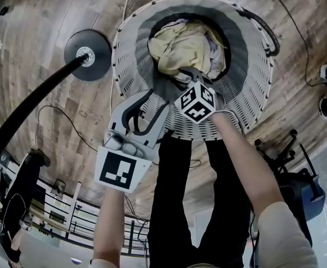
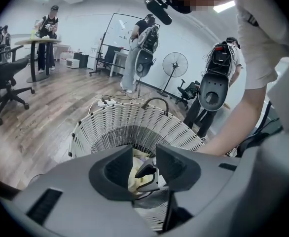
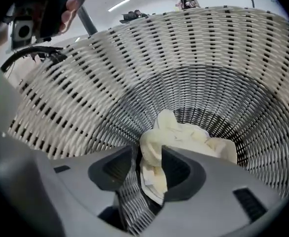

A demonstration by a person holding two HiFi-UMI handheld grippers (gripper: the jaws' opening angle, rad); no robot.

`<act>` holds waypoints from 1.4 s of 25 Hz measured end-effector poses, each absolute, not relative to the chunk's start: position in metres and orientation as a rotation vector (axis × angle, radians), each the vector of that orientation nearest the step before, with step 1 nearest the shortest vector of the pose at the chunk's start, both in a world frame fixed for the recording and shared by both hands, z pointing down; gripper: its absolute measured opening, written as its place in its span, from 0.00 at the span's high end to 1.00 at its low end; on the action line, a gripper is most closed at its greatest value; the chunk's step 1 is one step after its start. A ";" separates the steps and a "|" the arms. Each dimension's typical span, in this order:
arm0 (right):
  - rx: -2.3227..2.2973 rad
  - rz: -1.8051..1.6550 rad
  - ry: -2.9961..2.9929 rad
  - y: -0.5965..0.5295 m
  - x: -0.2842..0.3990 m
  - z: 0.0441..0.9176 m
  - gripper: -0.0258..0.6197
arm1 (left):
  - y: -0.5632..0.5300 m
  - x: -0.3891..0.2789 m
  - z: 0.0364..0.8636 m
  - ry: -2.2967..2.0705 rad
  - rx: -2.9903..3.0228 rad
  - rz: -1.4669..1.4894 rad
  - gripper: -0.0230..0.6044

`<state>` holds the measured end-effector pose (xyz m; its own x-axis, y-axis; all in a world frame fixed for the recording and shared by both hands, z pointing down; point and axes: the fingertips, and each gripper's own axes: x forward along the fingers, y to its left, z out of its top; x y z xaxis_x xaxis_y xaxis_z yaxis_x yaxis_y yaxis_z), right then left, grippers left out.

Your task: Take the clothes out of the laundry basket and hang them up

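Pale yellow clothes (image 1: pixel 180 46), bunched in a heap at the bottom of the white wicker laundry basket (image 1: pixel 247 94). Basket upright on the wood floor (image 1: pixel 52 116), near the round black foot of a stand (image 1: pixel 87 54).

Right gripper (image 3: pixel 149 154) reaching steeply down inside the basket, right at the heap. Jaws wide apart, with a raised fold of the yellow cloth standing up in the gap between them. Fold lying close against the inner face of one jaw; not pinched from both sides, so no grip on it yet. More of the heap just beyond the jaw tips, against the dark weave of the basket's lower wall.

Left gripper (image 1: pixel 155 102) higher up, over the near rim of the basket and angled in toward the middle. Jaws parted to a moderate gap, empty, touching neither cloth nor wicker. Through that gap, well below: the yellow heap and the dark tips of the other gripper. Clothes apart from this gripper, down in the basket.
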<state>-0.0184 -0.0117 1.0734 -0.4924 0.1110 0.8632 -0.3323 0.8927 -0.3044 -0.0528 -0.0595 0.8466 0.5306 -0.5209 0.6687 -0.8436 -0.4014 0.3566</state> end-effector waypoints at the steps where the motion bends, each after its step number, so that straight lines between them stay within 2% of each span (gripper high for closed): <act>1: 0.165 0.529 -2.016 -0.012 -0.019 1.078 0.66 | -0.058 -0.053 0.847 -1.097 2.089 0.607 0.71; 19: 0.087 0.411 -1.940 0.001 -0.038 1.145 0.66 | -0.052 -0.054 0.867 -1.003 2.040 0.575 0.73; 28: 0.129 0.415 -1.935 -0.003 -0.034 1.143 0.81 | -0.048 -0.059 0.870 -1.020 2.022 0.626 0.74; 31: 0.175 0.429 -1.945 -0.013 -0.028 1.137 0.90 | -0.051 -0.060 0.871 -1.033 2.006 0.603 0.74; 35: 0.193 0.465 -1.947 -0.015 -0.022 1.125 0.92 | -0.048 -0.059 0.870 -1.037 1.981 0.601 0.75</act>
